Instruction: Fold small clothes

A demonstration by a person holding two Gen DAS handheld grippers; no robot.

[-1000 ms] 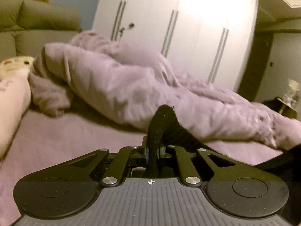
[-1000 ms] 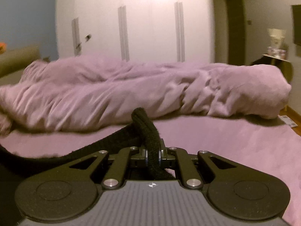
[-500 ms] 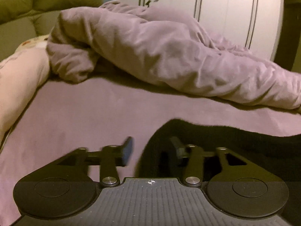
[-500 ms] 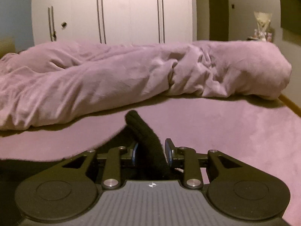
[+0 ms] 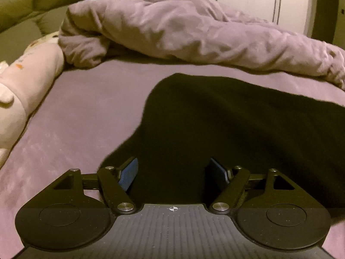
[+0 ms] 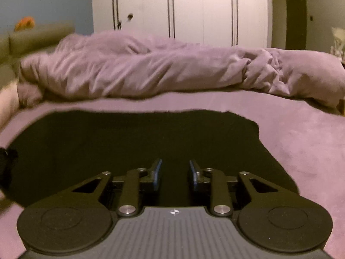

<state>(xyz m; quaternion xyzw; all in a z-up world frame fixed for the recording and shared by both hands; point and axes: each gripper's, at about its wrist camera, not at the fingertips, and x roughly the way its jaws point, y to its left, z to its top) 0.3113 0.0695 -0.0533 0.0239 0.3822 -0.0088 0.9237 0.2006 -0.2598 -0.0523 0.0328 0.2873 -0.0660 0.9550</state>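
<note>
Left wrist view looks low across the bed [image 5: 82,116], where a black garment [image 5: 226,133] lies spread flat on the purple sheet. The left gripper [image 5: 172,172] hovers over the garment's near edge with its fingers [image 5: 129,173] spread wide, blue pads showing, and nothing held between them. From this side the dark cloth runs off toward the right edge of the bed, and its left border curves in toward the gripper.

From the right wrist view the same black garment [image 6: 133,142] fills the near middle of the bed [image 6: 306,142], its far edge running almost straight across and its right side ending in a rounded corner. The right gripper [image 6: 175,173] sits above the near part of the cloth, fingers [image 6: 157,172] parted by a moderate gap, narrower than the left pair, and gripping nothing. Whether either set of fingertips touches the fabric below I cannot tell.

Beyond the garment a rumpled purple duvet [image 6: 163,73] is heaped along the far edge of the bed. A pale printed pillow [image 5: 23,84] lies at the left edge, with a green upholstered headboard [image 5: 36,4] behind it. White wardrobe doors [image 6: 198,10] stand past the bed.
</note>
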